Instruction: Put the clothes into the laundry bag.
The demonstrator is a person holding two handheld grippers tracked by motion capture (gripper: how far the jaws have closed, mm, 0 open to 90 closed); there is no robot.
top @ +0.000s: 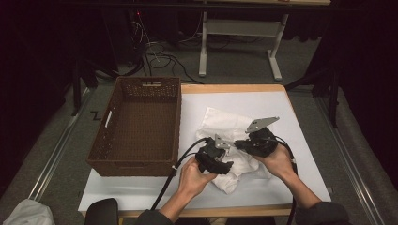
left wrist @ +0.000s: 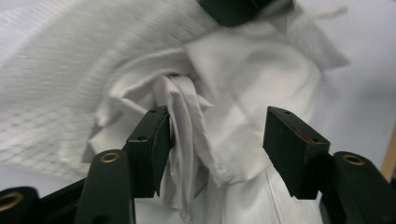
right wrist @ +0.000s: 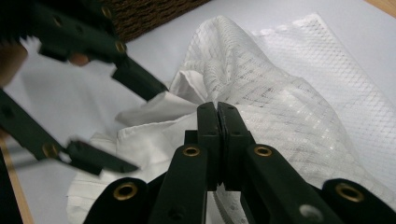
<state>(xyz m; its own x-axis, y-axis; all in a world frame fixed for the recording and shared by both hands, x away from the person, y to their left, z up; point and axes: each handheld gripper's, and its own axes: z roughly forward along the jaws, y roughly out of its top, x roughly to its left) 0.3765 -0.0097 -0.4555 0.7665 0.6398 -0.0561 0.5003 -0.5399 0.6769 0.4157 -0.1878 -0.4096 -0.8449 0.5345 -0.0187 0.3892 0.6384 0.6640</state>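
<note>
No text, label, brand, number or sign can be read anywhere here. The white cloth (top: 228,140) shows a woven grid pattern but no print, and the brown basket (top: 136,126) bears no legible tag.

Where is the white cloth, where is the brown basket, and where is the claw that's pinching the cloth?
cloth (top: 225,123): high view, on its far spread part.
basket (top: 107,159): high view, on its near wall.
right claw (right wrist: 218,109): right gripper view, between its shut tips, which pinch the cloth.
</note>
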